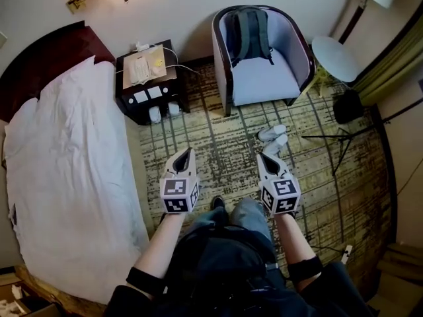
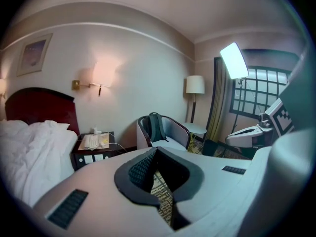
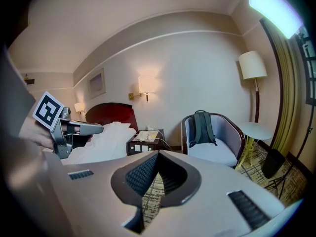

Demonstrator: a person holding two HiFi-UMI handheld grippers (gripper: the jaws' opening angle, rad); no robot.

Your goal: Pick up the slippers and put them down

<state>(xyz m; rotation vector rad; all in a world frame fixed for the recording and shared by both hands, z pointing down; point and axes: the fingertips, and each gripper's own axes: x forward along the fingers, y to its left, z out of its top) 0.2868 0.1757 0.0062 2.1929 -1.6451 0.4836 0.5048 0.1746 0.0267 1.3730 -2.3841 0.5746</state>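
Two white slippers [image 1: 273, 136] lie on the patterned carpet in front of the armchair. My right gripper [image 1: 260, 156] hovers just short of them, to their lower left, shut and empty. The left gripper [image 1: 189, 150] is level with it further left over bare carpet, also shut with nothing in it. In the left gripper view the closed jaws [image 2: 156, 150] point toward the armchair, and the right gripper shows at that view's right edge. The right gripper view has its closed jaws [image 3: 158, 153] aimed between nightstand and chair. Neither gripper view shows the slippers; the gripper bodies hide the floor.
An armchair [image 1: 264, 78] holding a dark backpack [image 1: 250, 32] stands ahead. A dark nightstand [image 1: 147, 84] with a phone sits beside the bed [image 1: 66, 170] on the left. A round side table [image 1: 336, 57], a black bag [image 1: 347, 105] and a tripod stand [image 1: 340, 140] are on the right.
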